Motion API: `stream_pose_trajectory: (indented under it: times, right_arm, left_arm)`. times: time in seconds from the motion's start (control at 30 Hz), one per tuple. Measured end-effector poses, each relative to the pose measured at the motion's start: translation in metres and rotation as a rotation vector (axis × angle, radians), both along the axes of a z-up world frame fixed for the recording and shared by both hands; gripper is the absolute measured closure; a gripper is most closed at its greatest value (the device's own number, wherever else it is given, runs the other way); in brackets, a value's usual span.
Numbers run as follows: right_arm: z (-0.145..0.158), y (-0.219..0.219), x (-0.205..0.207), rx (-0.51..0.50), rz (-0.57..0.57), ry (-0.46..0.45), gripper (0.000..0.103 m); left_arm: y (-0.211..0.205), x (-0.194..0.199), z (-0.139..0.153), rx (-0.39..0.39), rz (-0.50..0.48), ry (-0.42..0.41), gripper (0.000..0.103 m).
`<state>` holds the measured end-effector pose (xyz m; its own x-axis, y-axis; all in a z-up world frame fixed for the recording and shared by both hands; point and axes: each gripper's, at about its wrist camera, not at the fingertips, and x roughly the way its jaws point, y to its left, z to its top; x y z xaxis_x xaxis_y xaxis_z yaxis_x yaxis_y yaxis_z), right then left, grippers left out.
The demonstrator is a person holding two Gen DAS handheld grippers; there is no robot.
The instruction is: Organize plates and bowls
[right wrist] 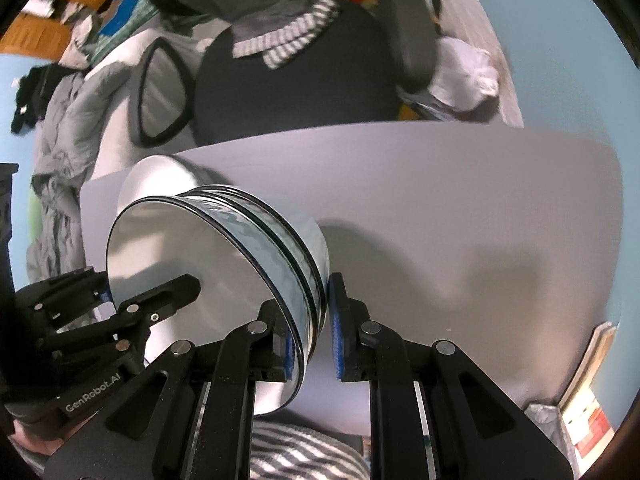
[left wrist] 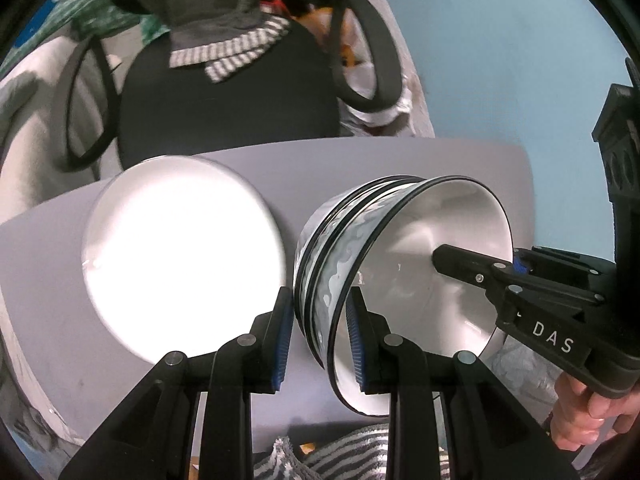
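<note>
While both my jaws pinch tilted nested bowls (left wrist: 400, 264) by rim, stack may slip, dropping onto plate (left wrist: 180, 260) at frame left.

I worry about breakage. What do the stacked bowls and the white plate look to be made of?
The stacked bowls look like glazed ceramic, possibly melamine: glossy white inside with soft reflections, thin black rims, and a blue-grey wavy pattern outside. The white plate looks like glossy glazed ceramic too, but glare washes out its surface, so I cannot be sure. Both grippers clamp the bowls' rims.
</note>
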<state>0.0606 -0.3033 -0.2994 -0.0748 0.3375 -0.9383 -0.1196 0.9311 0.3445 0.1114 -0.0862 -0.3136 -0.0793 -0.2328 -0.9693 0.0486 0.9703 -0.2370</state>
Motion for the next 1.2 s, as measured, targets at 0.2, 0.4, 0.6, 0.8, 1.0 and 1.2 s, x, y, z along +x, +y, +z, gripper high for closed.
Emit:
stream_pose_trajectory:
  times: [0.2,0.4,0.6,0.8,1.0,1.2]
  right_arm:
    - [0.006,0.05,0.004,-0.001,0.067,-0.007,0.088]
    - [0.003,0.095,0.007,-0.006,0.122,-0.011,0.088]
    - [-0.008,0.125,0.011,-0.013,0.141,0.008,0.088]
    - [-0.014,0.14,0.012,-0.023,0.135,0.024,0.088]
    - [-0.019,0.147,0.014,-0.042,0.134,0.03,0.088]
    - [-0.022,0.152,0.015,-0.056,0.135,0.029,0.088]
  left_arm:
    - [0.05,-0.002,0.01,0.009,0.075,-0.016,0.078]
    - [0.087,0.006,0.01,0.02,0.124,-0.013,0.077]
    - [0.109,0.009,0.002,0.024,0.143,0.006,0.078]
    - [0.117,0.013,-0.01,0.034,0.13,0.026,0.078]
    - [0.12,0.016,-0.015,0.038,0.122,0.04,0.078]
    - [0.122,0.018,-0.021,0.039,0.122,0.051,0.078]
